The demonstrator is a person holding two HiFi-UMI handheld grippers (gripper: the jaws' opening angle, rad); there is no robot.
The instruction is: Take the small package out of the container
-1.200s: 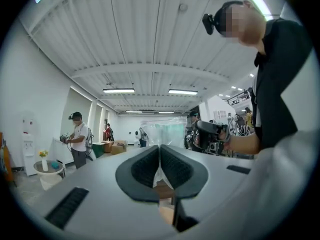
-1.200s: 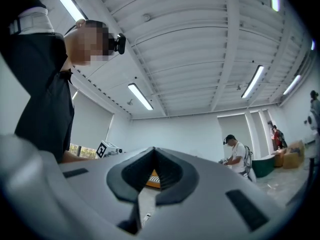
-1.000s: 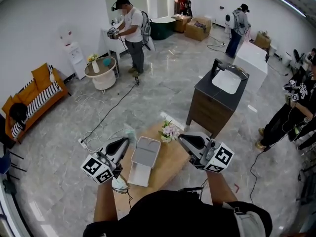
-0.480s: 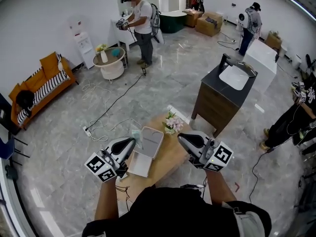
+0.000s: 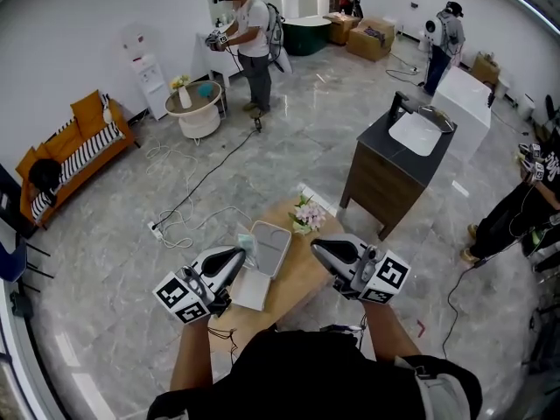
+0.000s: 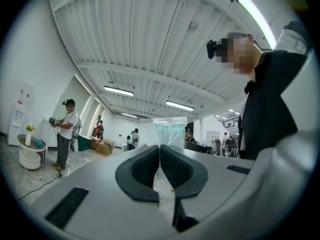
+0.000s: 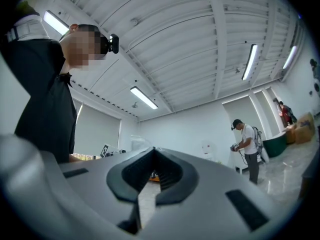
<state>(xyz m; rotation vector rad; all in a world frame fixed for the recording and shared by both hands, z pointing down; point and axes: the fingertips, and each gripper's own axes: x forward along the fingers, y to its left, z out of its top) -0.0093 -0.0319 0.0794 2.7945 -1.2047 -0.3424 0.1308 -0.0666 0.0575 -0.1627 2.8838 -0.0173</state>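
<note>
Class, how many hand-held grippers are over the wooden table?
2. The left hand-held gripper, at the table's left, is shut on the small package; the right hand-held gripper, at its right, is shut, empty. None seem hidden.

The left claw (image 5: 236,254) has a pale grey shell, black pads (image 6: 142,170) and black-and-white square markers (image 5: 182,297); the right claw (image 5: 315,246) has the same colours. The small package (image 6: 169,130) is clear film tinted teal. The container (image 5: 267,250) is white, and the desk (image 5: 302,283) is light wood. At the desk's 12 o'clock, the flowers (image 5: 306,219) are pink and white. The floor (image 5: 131,304) is grey, veined like marble.
</note>
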